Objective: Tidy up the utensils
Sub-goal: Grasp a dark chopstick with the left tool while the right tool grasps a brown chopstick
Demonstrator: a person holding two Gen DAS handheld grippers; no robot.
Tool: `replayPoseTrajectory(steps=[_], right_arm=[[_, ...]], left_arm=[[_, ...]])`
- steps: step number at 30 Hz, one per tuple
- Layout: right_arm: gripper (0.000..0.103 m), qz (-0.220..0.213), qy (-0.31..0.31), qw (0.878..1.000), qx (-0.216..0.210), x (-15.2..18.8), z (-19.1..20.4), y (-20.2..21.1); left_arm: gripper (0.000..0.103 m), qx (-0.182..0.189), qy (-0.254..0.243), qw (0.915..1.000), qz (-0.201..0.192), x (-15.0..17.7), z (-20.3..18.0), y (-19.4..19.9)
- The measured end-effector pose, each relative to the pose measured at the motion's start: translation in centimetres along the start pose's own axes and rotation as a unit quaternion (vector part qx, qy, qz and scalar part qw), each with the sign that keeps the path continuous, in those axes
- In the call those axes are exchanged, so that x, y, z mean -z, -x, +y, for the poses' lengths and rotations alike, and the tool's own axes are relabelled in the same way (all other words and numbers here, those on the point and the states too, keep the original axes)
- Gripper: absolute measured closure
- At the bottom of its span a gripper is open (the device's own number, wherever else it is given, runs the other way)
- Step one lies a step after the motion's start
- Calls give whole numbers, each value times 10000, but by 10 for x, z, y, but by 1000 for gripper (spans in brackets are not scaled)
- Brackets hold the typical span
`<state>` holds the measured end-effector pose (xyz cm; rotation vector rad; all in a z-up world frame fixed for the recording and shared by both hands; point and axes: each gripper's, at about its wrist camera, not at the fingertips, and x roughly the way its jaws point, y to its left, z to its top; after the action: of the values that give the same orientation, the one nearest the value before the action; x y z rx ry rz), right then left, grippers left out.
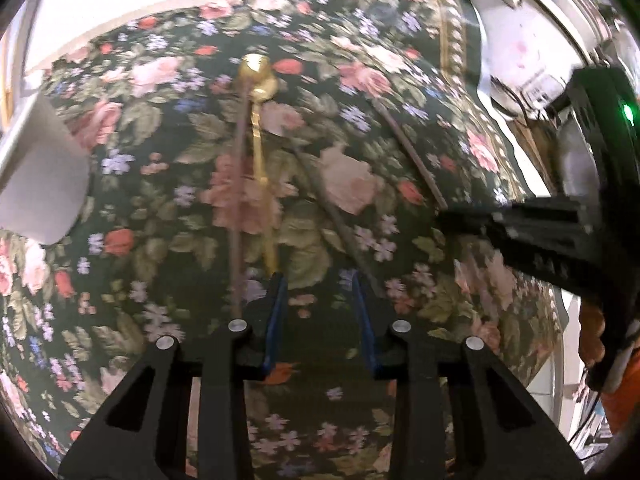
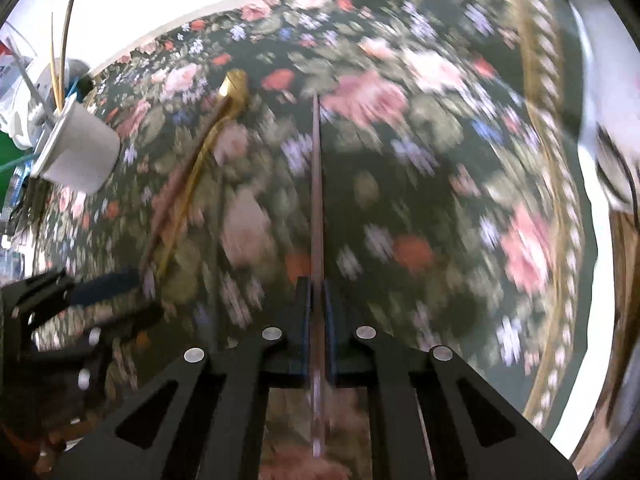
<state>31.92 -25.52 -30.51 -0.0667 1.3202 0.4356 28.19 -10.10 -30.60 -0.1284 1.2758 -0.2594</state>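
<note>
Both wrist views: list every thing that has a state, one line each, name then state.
Left gripper: open, nothing between its fingers, over the tablecloth.
Right gripper: shut on a chopstick.
Gold spoon: lying flat on the tablecloth, not held.
Brown chopstick: lying beside the spoon, not held.
Dark chopstick: lying on the cloth, not held.
White cup: upright, with utensils standing in it.

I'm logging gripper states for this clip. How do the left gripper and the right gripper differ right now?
The left gripper is open with nothing between its fingers; the right gripper is shut on a brown chopstick. The left gripper points toward the gold spoon lying on the floral tablecloth; the right gripper's chopstick sticks out straight ahead. Both have black frames with blue pads.
</note>
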Motion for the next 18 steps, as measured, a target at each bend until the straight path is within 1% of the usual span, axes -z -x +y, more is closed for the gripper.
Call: replayPoseTrajectory(steps=[1,2,5,9,11,12,14,17,18], right_arm=[[97,0,0,10000,0,0,0,0],[97,165,-51,9998,-68,10,-6,-1],[97,204,-95,9997,-84,12,-11,0],[96,85,-341,9992,-185,-1,-20,2],[93,71,-409,9990,-191,-10,-22,2],[92,26,-393,9990,-216,-14,-22,3],[92,12,-286,9995,-134,-22,-18,1],[92,-3,-129,9999,-21,-20,-12,-1],[92,-79,-9,9999,72,-19,-7,-2]], left_arm=[[71,15,-13,10000,20,0,-3,-2],[71,19,-18,10000,31,0,-5,-3],[71,42,-10,10000,65,2,-9,-5],[71,121,113,9998,127,5,-9,-6],[71,208,240,9994,168,4,-7,-9],[71,245,303,9991,186,4,-6,-10],[71,273,370,9987,203,3,-7,-12],[71,296,445,9984,190,0,-11,-16],[72,291,460,9983,189,-2,-12,-17]])
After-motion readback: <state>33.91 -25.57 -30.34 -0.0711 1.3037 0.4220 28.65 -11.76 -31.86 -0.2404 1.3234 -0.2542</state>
